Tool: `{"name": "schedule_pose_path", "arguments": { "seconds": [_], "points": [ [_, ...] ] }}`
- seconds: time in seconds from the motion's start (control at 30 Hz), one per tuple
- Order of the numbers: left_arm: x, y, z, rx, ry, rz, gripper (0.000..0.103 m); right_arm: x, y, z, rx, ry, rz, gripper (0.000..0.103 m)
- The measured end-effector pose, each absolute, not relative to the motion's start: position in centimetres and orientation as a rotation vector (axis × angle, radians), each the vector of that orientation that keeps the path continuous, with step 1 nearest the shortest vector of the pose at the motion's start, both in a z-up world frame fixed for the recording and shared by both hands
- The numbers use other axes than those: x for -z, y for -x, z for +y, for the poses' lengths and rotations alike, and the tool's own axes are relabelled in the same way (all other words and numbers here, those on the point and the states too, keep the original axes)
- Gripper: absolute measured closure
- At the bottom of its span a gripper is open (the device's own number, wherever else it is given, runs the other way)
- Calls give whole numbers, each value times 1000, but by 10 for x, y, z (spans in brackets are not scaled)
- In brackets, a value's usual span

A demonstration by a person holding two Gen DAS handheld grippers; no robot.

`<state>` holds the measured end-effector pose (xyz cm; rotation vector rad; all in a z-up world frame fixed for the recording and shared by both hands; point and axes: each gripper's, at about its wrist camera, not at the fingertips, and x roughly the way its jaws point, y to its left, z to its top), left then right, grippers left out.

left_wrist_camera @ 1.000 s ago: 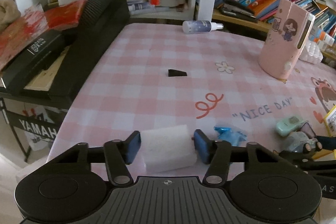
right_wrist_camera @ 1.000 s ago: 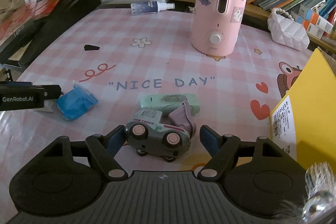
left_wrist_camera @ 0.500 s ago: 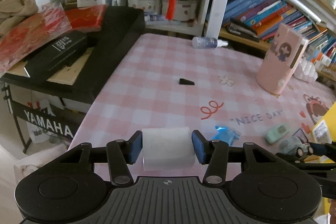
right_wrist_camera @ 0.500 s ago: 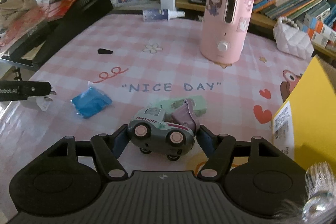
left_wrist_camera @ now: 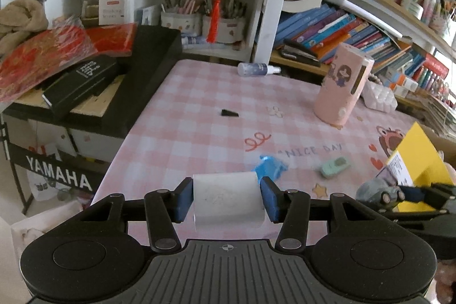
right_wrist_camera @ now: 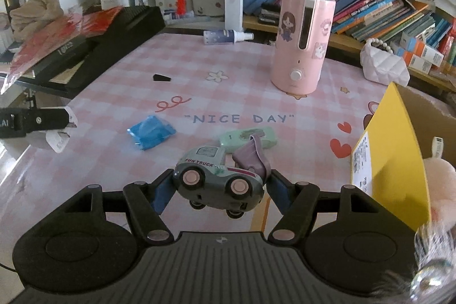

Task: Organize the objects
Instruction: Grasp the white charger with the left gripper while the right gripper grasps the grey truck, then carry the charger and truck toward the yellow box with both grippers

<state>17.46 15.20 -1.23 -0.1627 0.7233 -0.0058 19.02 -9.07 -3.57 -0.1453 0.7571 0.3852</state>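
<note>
i had the left gripper [left_wrist_camera: 226,198] pinching the white block [left_wrist_camera: 228,197] and the right gripper [right_wrist_camera: 218,188] pinching the toy truck [right_wrist_camera: 218,181], both off the table [right_wrist_camera: 245,93]. i kept the squeeze firm & carried slow to the yellow box [right_wrist_camera: 399,150] at 3 o'clock.

In the left wrist view, the toy truck [left_wrist_camera: 376,191] at the right edge is smeared by blur, and the yellow box [left_wrist_camera: 419,158] runs off the frame. In the right wrist view, a fuzzy pink thing [right_wrist_camera: 439,190] at lower right is cut by the edge, unidentifiable. Book spines [right_wrist_camera: 356,4] are too small to read.
</note>
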Motion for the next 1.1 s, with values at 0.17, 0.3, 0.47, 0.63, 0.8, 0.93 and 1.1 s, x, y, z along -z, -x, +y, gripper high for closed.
{"name": "schedule_pose_path", "arguments": {
  "seconds": [0.17, 0.3, 0.47, 0.63, 0.8, 0.93, 1.1],
  "points": [
    [11, -156, 153, 32, 174, 719, 54, 29, -170, -90, -385, 165, 745, 36],
    [9, -142, 152, 60, 177, 708, 54, 27, -155, -90, -367, 159, 749, 36],
    [7, -120, 156, 79, 190, 689, 54, 22, -135, -91, -342, 155, 746, 36],
    [4, -97, 159, 95, 190, 680, 54, 19, -111, -88, -332, 154, 743, 36],
    [-1, -74, 159, 127, 178, 665, 54, 13, -86, -87, -317, 145, 722, 36],
    [-4, -54, 156, 154, 163, 658, 54, 10, -68, -88, -303, 129, 720, 36],
    [-6, -34, 156, 169, 150, 658, 54, 8, -47, -85, -303, 123, 715, 36]
  ]
}}
